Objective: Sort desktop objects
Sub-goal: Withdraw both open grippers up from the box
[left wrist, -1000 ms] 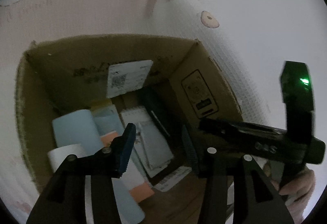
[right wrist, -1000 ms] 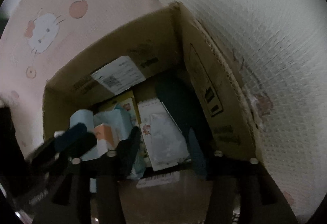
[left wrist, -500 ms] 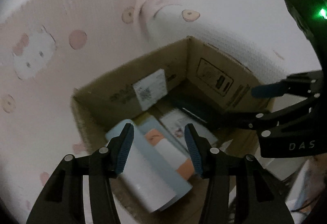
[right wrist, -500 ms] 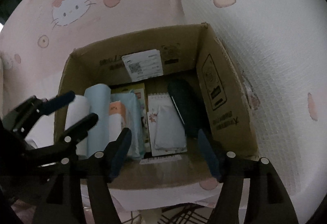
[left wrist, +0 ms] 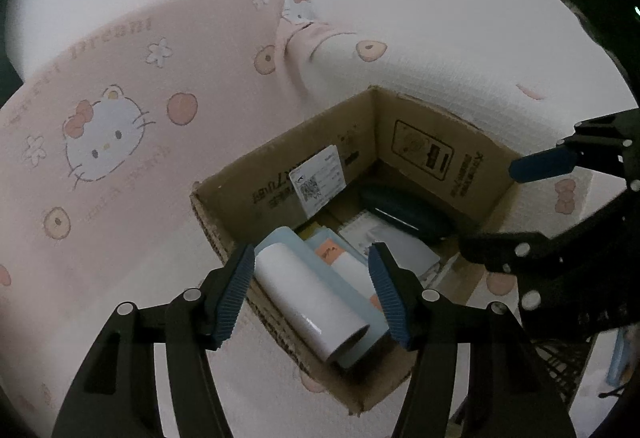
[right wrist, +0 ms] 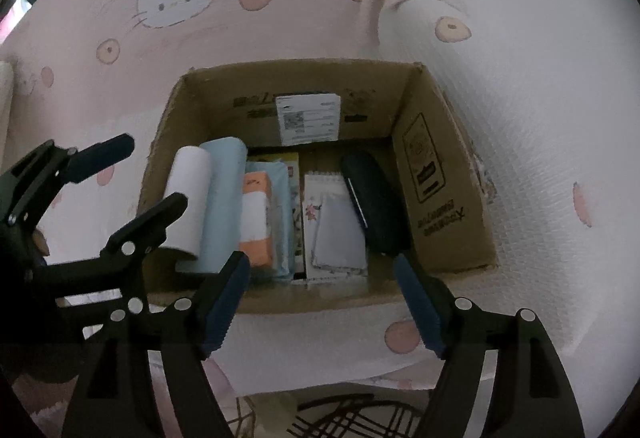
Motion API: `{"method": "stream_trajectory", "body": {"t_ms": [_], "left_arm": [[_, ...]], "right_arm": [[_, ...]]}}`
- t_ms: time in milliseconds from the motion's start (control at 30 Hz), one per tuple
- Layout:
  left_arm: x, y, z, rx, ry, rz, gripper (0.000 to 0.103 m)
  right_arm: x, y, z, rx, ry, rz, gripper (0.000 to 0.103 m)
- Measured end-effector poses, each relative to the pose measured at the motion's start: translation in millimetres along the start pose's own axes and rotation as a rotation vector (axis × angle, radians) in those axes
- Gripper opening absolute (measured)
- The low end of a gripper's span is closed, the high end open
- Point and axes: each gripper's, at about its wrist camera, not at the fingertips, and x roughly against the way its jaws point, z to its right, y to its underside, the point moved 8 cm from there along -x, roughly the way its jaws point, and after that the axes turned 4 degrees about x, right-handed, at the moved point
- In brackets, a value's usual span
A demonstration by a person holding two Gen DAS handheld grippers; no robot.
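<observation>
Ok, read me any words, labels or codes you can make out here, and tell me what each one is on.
"Dream", mirrored: pink cat-print sheet; the fainter script lower down is unreadable.
Square scan code with fine print, too small to read: white shipping label inside the cardboard box.
Black printing, upside down and blurred: box walls.
Small dark scribble, illegible: orange pack.

Both claws (empty) opening: left claw, right claw
</observation>
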Motion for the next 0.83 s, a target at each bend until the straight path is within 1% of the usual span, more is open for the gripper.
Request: {"method": "stream_trajectory", "body": {"t_ms": [133, 267, 500, 833], "left_arm": [[2.9, 3.0, -3.2, 0.03, 0.023, -0.018, 0.064], [6.5, 2.4, -6.0, 0.051, 0.016, -0.01, 0.064], [8.8, 1.6, -8.2, 0.063, 0.018, -0.016, 0.064], [9.3, 1.9, -9.3, 0.061, 0.02, -0.018, 0.064]], "right_arm": [[8.8, 1.7, -8.6, 0.024, 0.006, 0.009, 0.077], [12.4, 1.9, -12.7, 0.049, 0.023, 0.012, 0.078], [11.2, -2.6, -13.2, 0.057, 0.033, 0.014, 0.078], [6.5, -5.9, -12.1, 0.059, 0.027, 0.008, 0.079]]}}
